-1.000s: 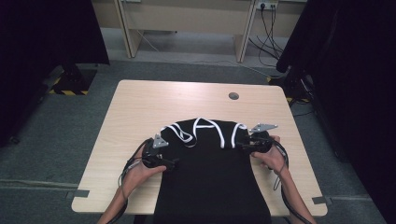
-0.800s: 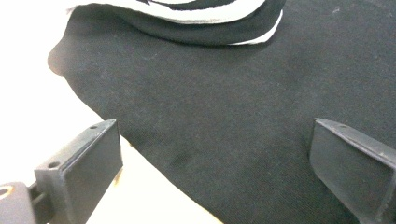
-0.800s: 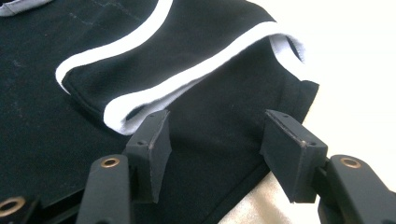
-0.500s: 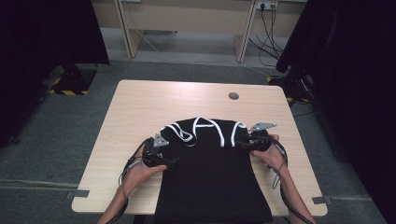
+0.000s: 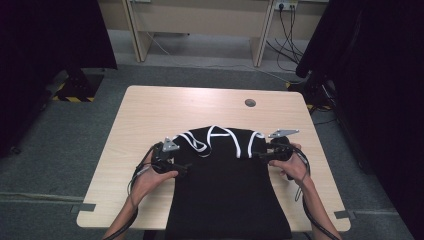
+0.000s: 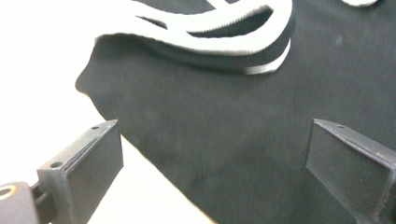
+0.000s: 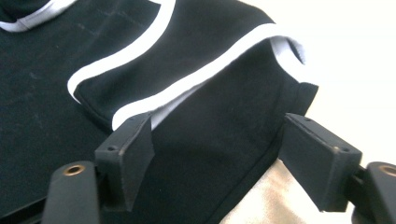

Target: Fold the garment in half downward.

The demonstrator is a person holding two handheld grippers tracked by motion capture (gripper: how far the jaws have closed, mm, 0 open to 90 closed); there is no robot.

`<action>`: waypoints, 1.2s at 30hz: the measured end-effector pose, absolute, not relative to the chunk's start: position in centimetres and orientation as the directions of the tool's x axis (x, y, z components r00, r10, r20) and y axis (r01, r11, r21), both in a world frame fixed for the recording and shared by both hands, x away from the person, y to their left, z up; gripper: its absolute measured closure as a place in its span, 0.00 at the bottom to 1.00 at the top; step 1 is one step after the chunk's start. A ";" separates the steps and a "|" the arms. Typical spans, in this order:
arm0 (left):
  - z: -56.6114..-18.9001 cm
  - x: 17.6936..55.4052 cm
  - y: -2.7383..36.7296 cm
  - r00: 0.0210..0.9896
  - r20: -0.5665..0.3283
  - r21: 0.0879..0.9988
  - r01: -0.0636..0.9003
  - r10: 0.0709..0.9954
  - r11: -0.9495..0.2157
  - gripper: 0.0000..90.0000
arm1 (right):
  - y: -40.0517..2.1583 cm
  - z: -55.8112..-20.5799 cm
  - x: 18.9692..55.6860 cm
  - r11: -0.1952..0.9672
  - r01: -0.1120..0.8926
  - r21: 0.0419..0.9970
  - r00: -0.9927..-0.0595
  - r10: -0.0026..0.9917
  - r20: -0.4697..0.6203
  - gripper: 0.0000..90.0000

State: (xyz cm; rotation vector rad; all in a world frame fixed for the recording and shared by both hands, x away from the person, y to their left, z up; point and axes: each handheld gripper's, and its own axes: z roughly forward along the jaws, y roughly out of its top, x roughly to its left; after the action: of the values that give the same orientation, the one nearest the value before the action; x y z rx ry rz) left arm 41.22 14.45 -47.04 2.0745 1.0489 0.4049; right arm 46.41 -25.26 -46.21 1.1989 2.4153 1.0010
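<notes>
A black garment [image 5: 227,190] with white trim [image 5: 220,137] is spread on the table [image 5: 150,115], draped over the near edge, its folded top lying toward the middle. The left gripper [image 5: 176,167] is held at the garment's left edge — its jaws are spread wide, nothing pinched. The right gripper [image 5: 256,155] is set at the right edge; its jaws have just been opening and now straddle the cloth without pressing it.
</notes>
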 end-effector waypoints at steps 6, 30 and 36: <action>-46.5 42.4 13.4 0.624 -0.063 0.748 0.546 0.779 -0.377 0.04 | -25.0 -45.2 46.9 0.400 0.582 0.708 -0.613 0.788 0.058 0.26; -46.9 50.9 12.3 0.540 -0.101 0.704 0.632 0.835 -0.324 0.04 | -22.6 -46.7 53.5 0.425 0.591 0.686 -0.586 0.810 0.003 0.21; -47.7 51.2 11.8 0.571 -0.031 0.701 0.597 0.820 -0.389 0.12 | -22.6 -47.2 53.8 0.414 0.587 0.696 -0.596 0.802 0.026 0.44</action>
State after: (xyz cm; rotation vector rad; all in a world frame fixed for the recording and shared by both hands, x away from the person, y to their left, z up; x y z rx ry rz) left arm 51.19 11.83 -47.73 2.1248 1.1268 0.4235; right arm 53.77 -22.60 -47.17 1.2033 2.3622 0.9747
